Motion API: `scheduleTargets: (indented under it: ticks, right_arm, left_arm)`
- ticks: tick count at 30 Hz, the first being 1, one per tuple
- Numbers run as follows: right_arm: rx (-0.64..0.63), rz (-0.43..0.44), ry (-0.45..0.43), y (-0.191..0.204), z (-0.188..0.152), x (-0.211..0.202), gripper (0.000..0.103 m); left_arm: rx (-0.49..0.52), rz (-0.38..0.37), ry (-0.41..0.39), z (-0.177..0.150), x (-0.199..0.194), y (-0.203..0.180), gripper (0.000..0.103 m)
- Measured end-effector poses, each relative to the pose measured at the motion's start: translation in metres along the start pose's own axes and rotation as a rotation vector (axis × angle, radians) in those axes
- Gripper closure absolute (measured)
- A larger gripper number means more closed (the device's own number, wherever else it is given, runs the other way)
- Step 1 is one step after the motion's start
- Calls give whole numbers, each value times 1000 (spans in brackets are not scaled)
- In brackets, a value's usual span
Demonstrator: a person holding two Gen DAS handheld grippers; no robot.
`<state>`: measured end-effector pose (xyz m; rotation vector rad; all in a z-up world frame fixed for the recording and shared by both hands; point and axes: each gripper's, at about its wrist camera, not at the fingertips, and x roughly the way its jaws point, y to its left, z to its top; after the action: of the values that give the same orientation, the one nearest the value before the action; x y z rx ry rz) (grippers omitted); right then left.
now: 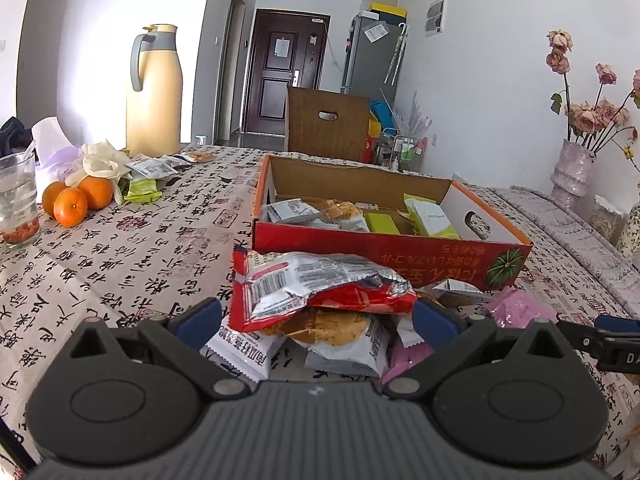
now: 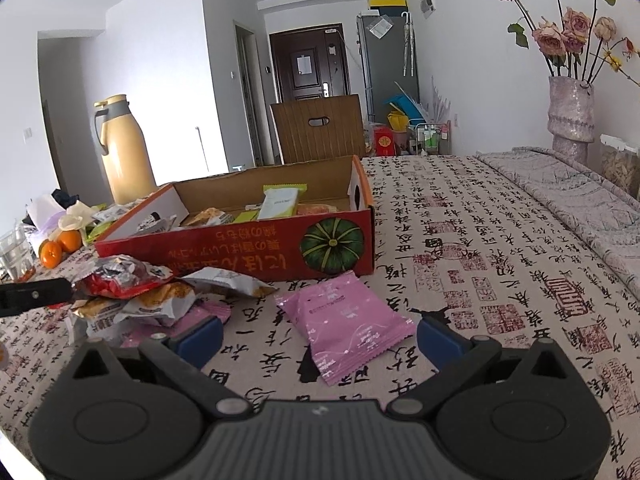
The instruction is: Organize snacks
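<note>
A heap of snack packets lies on the table in front of the red cardboard box [image 1: 384, 252]. On top is a red-and-silver packet [image 1: 316, 284], with a round-biscuit packet [image 1: 332, 330] under it. My left gripper [image 1: 316, 324] is open, its blue pads on either side of this heap. A pink packet [image 2: 344, 320] lies flat and alone near the box [image 2: 240, 252]; my right gripper [image 2: 320, 340] is open with its pads either side of the packet's near end. The box holds several green, white and biscuit packets [image 1: 432, 216].
At the far left stand a cream thermos [image 1: 154, 92], three oranges [image 1: 76, 200], a glass [image 1: 18, 200] and more loose packets [image 1: 156, 168]. A vase of dried roses [image 2: 570, 112] and a jar sit at the right edge. A wooden chair back [image 1: 326, 124] rises behind the table.
</note>
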<state>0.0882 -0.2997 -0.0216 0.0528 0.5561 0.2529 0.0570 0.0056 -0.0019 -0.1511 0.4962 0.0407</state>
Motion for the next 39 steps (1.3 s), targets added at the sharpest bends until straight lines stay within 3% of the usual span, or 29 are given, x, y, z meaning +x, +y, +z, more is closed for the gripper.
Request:
scheduleTargets:
  ticks: [9,17,30,32,34,36,39]
  right_arm:
    - [-59,-54,113,-7,10,45,0]
    - [-125,-48,238,-10,23,93,0]
    - [-106,-29,223,-12,22,99,0]
    - [-112,-15,216,-11,21,94,6]
    - [-125,6,203,-8,21,87,31]
    - [-134,19,197,-6,19,82,42]
    - [-140,8,176,-3,14,74,43]
  left_arm:
    - [-5,7,8,-1,0,1,0]
    - [-2,8,8,-1,0,0,0]
    - [-7,4,25,-2,1,2,0]
    - [-8,5,26,-2,1,3,0]
    - [-12,4,26,-2,1,4,0]
    - [-15,6,27,-2,1,6,0]
    - [-21,5,33,-3,1,7,0]
